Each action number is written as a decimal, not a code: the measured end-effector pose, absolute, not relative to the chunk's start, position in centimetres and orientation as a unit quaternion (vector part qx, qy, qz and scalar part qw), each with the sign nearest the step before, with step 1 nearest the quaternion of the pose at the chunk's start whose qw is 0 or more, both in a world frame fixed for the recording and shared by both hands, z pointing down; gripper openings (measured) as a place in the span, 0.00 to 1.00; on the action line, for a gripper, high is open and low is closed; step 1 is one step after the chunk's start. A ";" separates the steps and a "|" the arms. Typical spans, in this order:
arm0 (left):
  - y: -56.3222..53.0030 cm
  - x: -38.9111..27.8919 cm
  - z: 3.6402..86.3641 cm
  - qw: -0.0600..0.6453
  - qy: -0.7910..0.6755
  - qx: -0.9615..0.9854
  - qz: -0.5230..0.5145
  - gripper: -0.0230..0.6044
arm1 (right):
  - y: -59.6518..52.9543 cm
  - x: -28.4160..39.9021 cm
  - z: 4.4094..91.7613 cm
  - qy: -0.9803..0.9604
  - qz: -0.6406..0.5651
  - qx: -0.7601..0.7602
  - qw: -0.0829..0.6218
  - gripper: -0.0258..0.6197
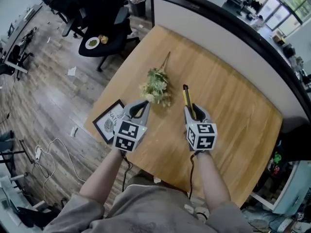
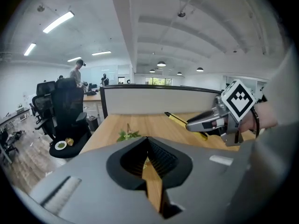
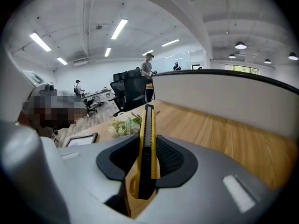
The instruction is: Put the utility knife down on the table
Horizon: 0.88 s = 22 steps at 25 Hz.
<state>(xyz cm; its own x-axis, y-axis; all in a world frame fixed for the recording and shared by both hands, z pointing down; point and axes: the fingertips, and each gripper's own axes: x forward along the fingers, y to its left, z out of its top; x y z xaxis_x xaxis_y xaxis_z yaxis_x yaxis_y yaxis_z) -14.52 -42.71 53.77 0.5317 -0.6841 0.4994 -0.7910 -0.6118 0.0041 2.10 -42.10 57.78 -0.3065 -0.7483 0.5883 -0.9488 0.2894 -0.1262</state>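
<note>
1. Two grey handheld grippers hover side by side over the light wooden table [image 1: 233,110].
2. Right gripper [image 1: 191,112] is clamped on the rear of the yellow-and-black utility knife [image 3: 145,139], whose tip points away above the tabletop.
3. Left gripper [image 1: 140,108] has its jaws drawn together with nothing between them, just beside the bunch of pale dried flowers [image 1: 156,86].
4. One black-framed picture [image 1: 109,121] lies at the table's edge.
</note>
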 end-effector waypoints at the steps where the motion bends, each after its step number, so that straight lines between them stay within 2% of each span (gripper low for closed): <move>1: -42.7 -14.6 54.6 0.124 -0.425 0.866 0.234 0.04 | -42.1 2.1 59.0 -0.771 0.241 0.546 0.222 0.23; 10: -42.0 -14.1 60.1 0.165 -0.417 0.856 0.257 0.04 | -42.1 1.1 67.9 -0.749 0.314 0.523 0.258 0.23; 22: -40.1 -15.1 63.2 0.198 -0.396 0.849 0.287 0.04 | -41.8 -0.4 72.5 -0.742 0.331 0.496 0.307 0.23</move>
<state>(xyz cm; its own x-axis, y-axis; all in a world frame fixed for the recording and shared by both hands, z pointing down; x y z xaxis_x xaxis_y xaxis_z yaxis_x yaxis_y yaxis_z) -15.11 -40.14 63.21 0.5212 -0.5598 0.6442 -0.7865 -0.6080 0.1081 -0.37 -41.79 72.50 -0.3195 -0.5324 0.7839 -0.9391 0.2886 -0.1868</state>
